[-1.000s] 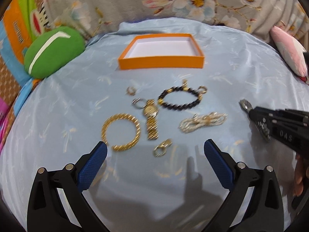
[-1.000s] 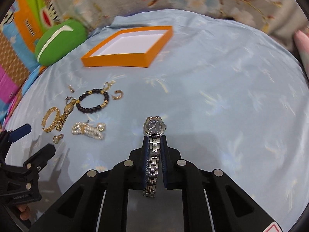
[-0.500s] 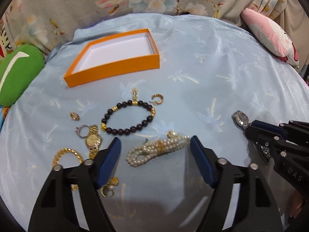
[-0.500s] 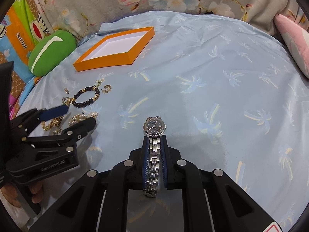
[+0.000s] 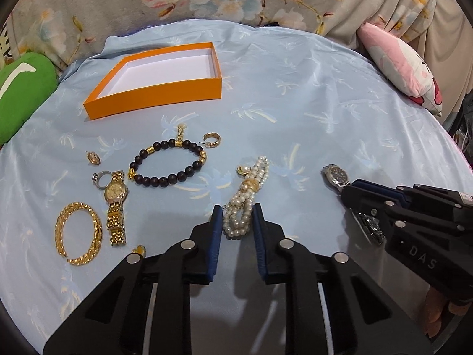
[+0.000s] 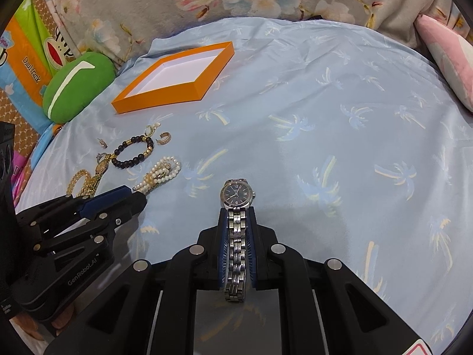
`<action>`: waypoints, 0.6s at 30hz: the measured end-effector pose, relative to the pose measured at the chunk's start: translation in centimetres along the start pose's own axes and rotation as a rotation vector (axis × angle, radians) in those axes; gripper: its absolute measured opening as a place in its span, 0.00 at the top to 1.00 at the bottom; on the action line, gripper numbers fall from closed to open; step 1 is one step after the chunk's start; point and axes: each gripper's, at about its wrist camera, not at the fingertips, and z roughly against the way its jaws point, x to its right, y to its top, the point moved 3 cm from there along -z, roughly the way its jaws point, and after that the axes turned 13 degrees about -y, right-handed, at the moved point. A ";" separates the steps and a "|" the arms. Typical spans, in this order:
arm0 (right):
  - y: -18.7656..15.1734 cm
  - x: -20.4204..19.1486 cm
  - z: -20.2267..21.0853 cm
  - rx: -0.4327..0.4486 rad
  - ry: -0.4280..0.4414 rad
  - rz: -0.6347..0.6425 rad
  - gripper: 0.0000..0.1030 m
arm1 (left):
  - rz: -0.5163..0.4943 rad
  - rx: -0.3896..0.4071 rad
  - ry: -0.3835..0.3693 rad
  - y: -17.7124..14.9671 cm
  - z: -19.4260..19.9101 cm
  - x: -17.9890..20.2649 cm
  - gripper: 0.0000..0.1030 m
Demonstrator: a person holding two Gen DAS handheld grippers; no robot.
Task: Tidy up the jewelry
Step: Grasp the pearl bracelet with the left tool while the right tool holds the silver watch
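Observation:
My left gripper (image 5: 236,216) has its jaws closed around the near end of a pearl bracelet (image 5: 246,198), which lies on the blue cloth; it also shows in the right wrist view (image 6: 159,174). My right gripper (image 6: 236,222) is shut on the band of a silver watch (image 6: 237,195) with a dark dial, held above the cloth; the watch also shows in the left wrist view (image 5: 337,175). An empty orange box (image 5: 159,100) stands at the back left.
On the cloth lie a black bead bracelet (image 5: 168,162), a gold watch (image 5: 116,204), a gold chain bangle (image 5: 79,232), a silver ring (image 5: 99,179) and small gold earrings (image 5: 212,139). A green cushion (image 5: 20,91) lies left, a pink pillow (image 5: 402,68) right.
My left gripper moved right from the gold pieces to the pearl bracelet and narrowed its jaws around it. My right gripper kept hold of the silver watch.

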 end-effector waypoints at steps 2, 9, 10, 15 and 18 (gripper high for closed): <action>-0.1 -0.1 0.1 0.004 -0.002 0.000 0.90 | 0.005 0.005 0.004 -0.1 0.1 0.1 0.82; 0.4 -0.4 1.4 0.038 -0.009 -0.005 0.90 | 0.022 0.041 0.005 0.6 2.0 0.0 0.94; 0.5 -0.4 1.5 0.042 -0.010 -0.005 0.90 | 0.021 0.045 0.003 0.7 2.2 -0.1 0.94; 1.2 -0.8 2.7 0.067 -0.003 -0.009 0.90 | 0.027 0.070 0.003 1.3 3.4 -0.4 0.94; 1.6 -1.2 3.2 0.076 -0.001 -0.005 0.90 | 0.026 0.086 0.002 1.6 4.2 -0.6 0.94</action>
